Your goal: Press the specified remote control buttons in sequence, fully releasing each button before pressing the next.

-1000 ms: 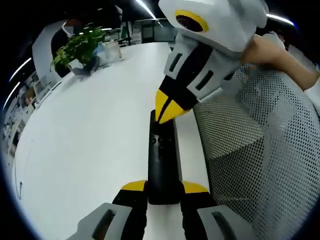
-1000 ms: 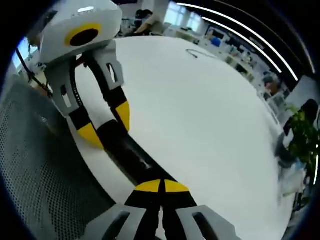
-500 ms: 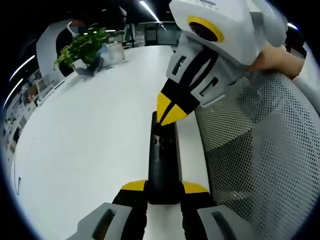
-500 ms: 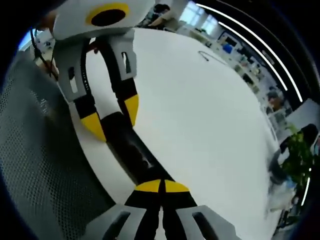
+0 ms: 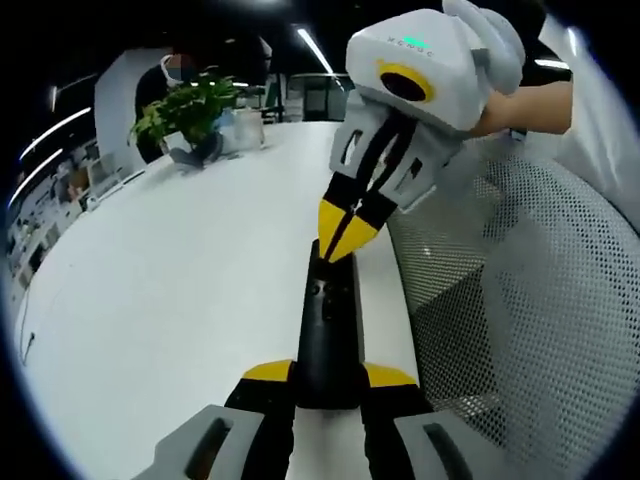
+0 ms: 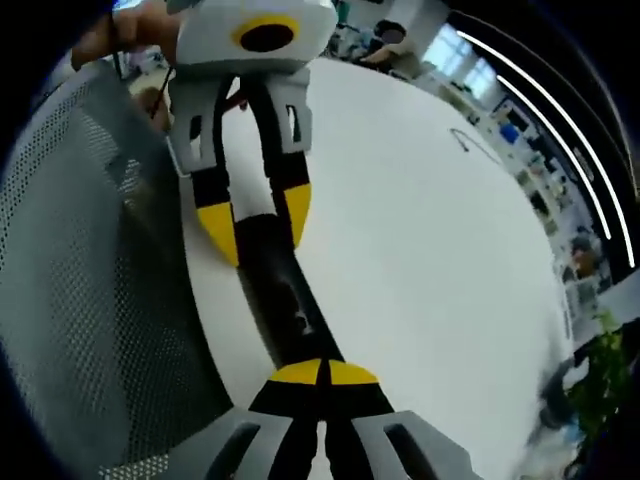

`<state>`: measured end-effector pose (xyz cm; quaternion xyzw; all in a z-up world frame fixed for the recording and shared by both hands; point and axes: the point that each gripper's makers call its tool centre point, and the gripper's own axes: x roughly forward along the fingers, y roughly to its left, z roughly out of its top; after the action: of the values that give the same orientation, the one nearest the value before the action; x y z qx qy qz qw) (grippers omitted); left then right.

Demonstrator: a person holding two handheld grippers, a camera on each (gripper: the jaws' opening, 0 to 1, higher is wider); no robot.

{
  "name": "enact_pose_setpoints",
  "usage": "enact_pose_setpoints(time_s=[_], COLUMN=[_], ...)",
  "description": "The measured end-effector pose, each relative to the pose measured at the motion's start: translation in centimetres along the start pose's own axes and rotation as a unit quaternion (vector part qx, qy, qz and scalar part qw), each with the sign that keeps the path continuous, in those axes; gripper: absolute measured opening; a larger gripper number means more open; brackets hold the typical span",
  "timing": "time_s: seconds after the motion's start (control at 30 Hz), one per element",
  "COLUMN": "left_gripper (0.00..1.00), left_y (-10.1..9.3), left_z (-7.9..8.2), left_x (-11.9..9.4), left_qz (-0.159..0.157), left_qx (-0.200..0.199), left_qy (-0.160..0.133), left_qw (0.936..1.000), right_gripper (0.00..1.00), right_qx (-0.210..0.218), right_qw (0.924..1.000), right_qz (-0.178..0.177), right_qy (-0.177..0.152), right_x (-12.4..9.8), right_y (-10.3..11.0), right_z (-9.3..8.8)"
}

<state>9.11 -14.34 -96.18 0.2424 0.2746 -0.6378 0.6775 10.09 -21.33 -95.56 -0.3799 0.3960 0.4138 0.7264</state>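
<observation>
A black remote control (image 5: 328, 320) lies lengthwise over the white table (image 5: 170, 290), and my left gripper (image 5: 329, 373) is shut on its near end, one yellow tip on each side. My right gripper (image 5: 342, 235) comes down from the upper right, shut, its joined yellow tips touching the remote's far end. In the right gripper view, my right gripper (image 6: 322, 372) is shut, tips resting on the remote control (image 6: 280, 300). Beyond it, the left gripper (image 6: 258, 222) clamps the other end. I cannot tell which button lies under the tips.
A grey mesh chair back (image 5: 520, 310) stands close beside the remote, also seen as the mesh chair back (image 6: 90, 290). A potted plant (image 5: 190, 105) sits at the table's far end. A person's hand (image 5: 520, 105) holds the right gripper. The table (image 6: 430, 240) is bare beyond.
Both views have shifted with the hands. The right gripper has tilted more upright and pulled slightly back in the left gripper view, its shut tips staying at the remote's far end. The left gripper's hold is unchanged.
</observation>
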Motion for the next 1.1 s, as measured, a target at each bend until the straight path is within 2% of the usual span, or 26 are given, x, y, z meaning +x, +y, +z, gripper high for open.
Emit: enact_pose_setpoints(time_s=[0.1,0.27,0.4,0.53,0.63,0.8,0.93,1.03,1.1], left_gripper=[0.24,0.24,0.24,0.24,0.24,0.24,0.25,0.25,0.25], left_y=[0.0,-0.2,-0.3,-0.4,-0.4,-0.4,-0.4,-0.4,-0.2], left_z=[0.0,-0.2,-0.1,-0.1,-0.1,0.0,0.0,0.1,0.3], left_x=[0.0,0.0,0.0,0.0,0.0,0.0,0.0,0.1,0.4], left_qz=[0.000,0.005,0.005,0.004,0.005,0.003,-0.001,-0.008,-0.001], left_qx=[-0.001,-0.006,-0.007,-0.006,-0.007,-0.005,-0.003,0.012,0.010], left_qy=[0.001,-0.009,-0.014,-0.016,-0.025,-0.032,-0.029,0.009,0.011], left_qw=[1.0000,0.9999,0.9999,0.9998,0.9997,0.9995,0.9996,0.9999,0.9999], right_gripper=[0.00,0.00,0.00,0.00,0.00,0.00,0.00,0.00,0.00], right_qx=[0.014,0.067,0.067,0.047,0.024,-0.013,0.001,-0.009,-0.027], right_qw=[0.9996,0.9953,0.9942,0.9934,0.9948,0.9940,0.9917,0.9906,0.9902], right_qz=[0.013,0.037,0.053,0.072,0.072,0.092,0.119,0.133,0.132], right_qy=[-0.020,-0.059,-0.065,-0.077,-0.068,-0.058,-0.047,-0.030,-0.035], right_x=[-0.1,-0.3,-0.4,-0.8,-0.7,-0.2,-0.1,0.1,0.3], right_y=[0.1,0.4,0.5,1.1,0.9,1.1,1.1,1.2,1.2], right_z=[-0.1,0.0,-0.1,0.6,0.5,0.5,0.4,0.6,0.9])
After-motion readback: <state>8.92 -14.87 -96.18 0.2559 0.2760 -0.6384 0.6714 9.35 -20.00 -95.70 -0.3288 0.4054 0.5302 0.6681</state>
